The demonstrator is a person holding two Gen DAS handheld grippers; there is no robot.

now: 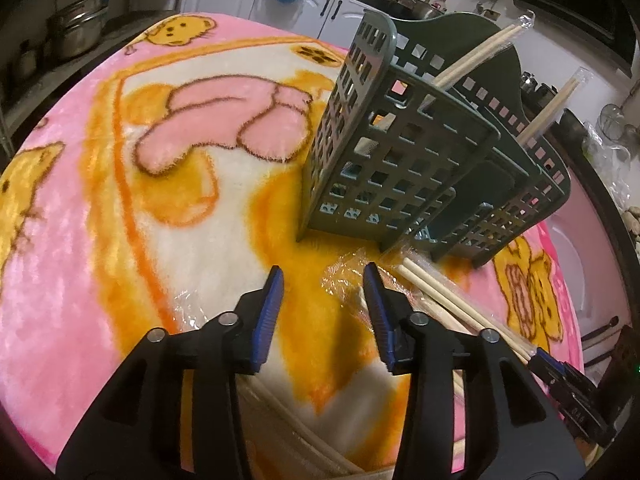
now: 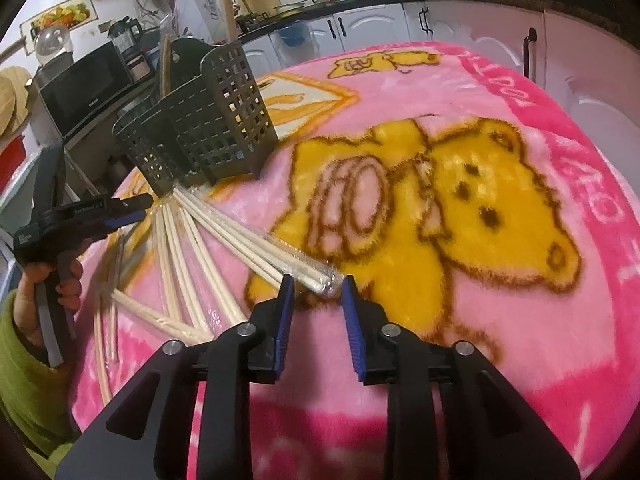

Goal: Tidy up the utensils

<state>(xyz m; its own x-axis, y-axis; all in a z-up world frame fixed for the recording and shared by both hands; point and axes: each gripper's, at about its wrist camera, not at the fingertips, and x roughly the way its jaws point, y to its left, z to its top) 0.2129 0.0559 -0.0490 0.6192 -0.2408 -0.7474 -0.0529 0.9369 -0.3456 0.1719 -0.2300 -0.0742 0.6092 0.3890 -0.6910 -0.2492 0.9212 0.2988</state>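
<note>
Pale wooden chopsticks (image 2: 224,236) in clear wrappers lie fanned on the blanket (image 2: 520,320) before the caddy (image 2: 208,128). Right gripper (image 2: 318,290) open around one pair's end; left gripper (image 1: 324,280) open beside them, empty.

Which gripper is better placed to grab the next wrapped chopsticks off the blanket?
Right. The right gripper is open with a wrapped chopstick pair's end just ahead of its jaws. The left gripper has only blanket between its jaws.

My left gripper (image 1: 324,276) hangs open over the pink and orange blanket (image 1: 160,184), nothing between its blue pads (image 1: 268,312). Wrapped chopsticks (image 1: 436,296) lie just beside my right-hand finger. Ahead stands a dark green utensil basket (image 1: 400,152) with two wrapped pairs (image 1: 472,60) sticking out.
</note>
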